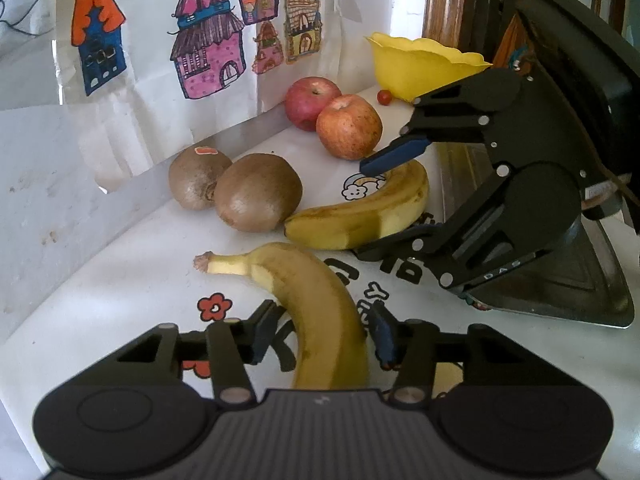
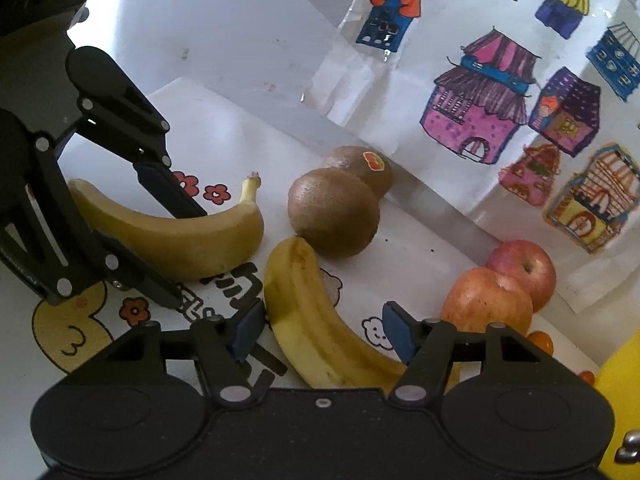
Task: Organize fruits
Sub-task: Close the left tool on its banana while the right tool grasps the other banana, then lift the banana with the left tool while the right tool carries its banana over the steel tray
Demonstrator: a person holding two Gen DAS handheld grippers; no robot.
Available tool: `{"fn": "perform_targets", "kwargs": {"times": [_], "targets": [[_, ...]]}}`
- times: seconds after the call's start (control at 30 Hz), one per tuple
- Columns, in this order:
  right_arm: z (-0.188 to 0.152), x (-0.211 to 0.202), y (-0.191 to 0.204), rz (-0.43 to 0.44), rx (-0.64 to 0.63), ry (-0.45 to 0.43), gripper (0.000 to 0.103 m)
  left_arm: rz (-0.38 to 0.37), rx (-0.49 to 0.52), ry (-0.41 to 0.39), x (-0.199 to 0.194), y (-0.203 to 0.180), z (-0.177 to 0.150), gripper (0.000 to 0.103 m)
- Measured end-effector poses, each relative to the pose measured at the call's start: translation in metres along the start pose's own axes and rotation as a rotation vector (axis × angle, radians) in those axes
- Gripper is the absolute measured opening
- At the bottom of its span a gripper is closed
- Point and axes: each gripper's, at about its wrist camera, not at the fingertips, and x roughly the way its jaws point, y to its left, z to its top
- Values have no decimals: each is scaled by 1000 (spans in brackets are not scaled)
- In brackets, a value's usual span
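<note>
Here the left gripper (image 1: 320, 336) straddles the nearer banana (image 1: 312, 304): its blue pads (image 1: 384, 336) flank the fruit's thick body, the right pad touching the peel and the left one just beside it, so a firm pinch cannot be told. The right gripper (image 2: 324, 332) has its fingers spread around the second banana (image 2: 316, 320), neither pad pressing it. Both bananas lie on the printed mat (image 1: 160, 280) mid-table. Two kiwis (image 1: 236, 188) sit touching each other by the back wall, and two apples (image 1: 332, 116) further along it, near the yellow bowl (image 1: 420, 68).
</note>
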Motion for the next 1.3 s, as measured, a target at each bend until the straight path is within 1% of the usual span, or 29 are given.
{"fn": "perform_targets", "kwargs": {"times": [0.03, 0.07, 0.1, 0.13, 0.17, 0.23, 0.3, 0.37, 0.43, 0.47, 0.5, 0.53, 0.57, 0.6, 0.67, 0.8, 0.87, 1.0, 1.13, 1.3], "targets": [[1, 1, -1, 9, 1, 0, 66, 1, 2, 1, 0, 0, 0, 55], [1, 1, -1, 24, 2, -1, 60, 2, 3, 2, 0, 0, 0, 54], [2, 1, 0, 40, -2, -3, 51, 8, 5, 2, 0, 0, 0, 50], [3, 1, 0, 57, -10, -3, 47, 3, 4, 3, -1, 1, 0, 49], [3, 1, 2, 62, -18, 2, 45, -4, 1, 4, -1, 1, 0, 45], [5, 2, 1, 70, -25, 9, 45, 0, 1, 10, -2, 2, 0, 42], [6, 4, -4, 100, -7, 24, 46, 4, -2, 13, -4, 3, 0, 39], [7, 9, -10, 126, 38, 36, 48, 4, -6, 13, -4, 4, -1, 39], [7, 13, -12, 136, 71, 29, 50, 5, -4, 12, -5, 4, -1, 40], [6, 15, -13, 142, 88, 24, 49, 8, 2, 13, -5, 3, -1, 40], [6, 16, -14, 150, 107, 18, 43, 8, 10, 14, -5, 2, -1, 42], [5, 16, -12, 147, 116, 7, 43, 8, 13, 13, -4, 1, -1, 44], [4, 16, -9, 136, 111, -1, 42, 7, 13, 12, -4, 1, -2, 44], [3, 15, -8, 130, 113, -5, 42, 8, 10, 10, -4, 0, -2, 44], [2, 14, -5, 117, 113, -14, 40, 16, 2, 8, -5, 1, -2, 39], [1, 11, 10, 55, 57, -41, 37, 6, -38, -3, -6, 5, -3, 38], [0, 9, 16, 30, 59, -63, 37, 16, -58, -7, -7, 6, -3, 38], [1, -3, 20, -21, 98, -115, 36, 32, -87, -18, -12, 7, -5, 38], [4, -17, 16, -79, 169, -171, 34, 51, -105, -45, -20, 6, -7, 37], [2, -26, 10, -89, 208, -191, 34, 63, -125, -69, -29, 6, -9, 37]]}}
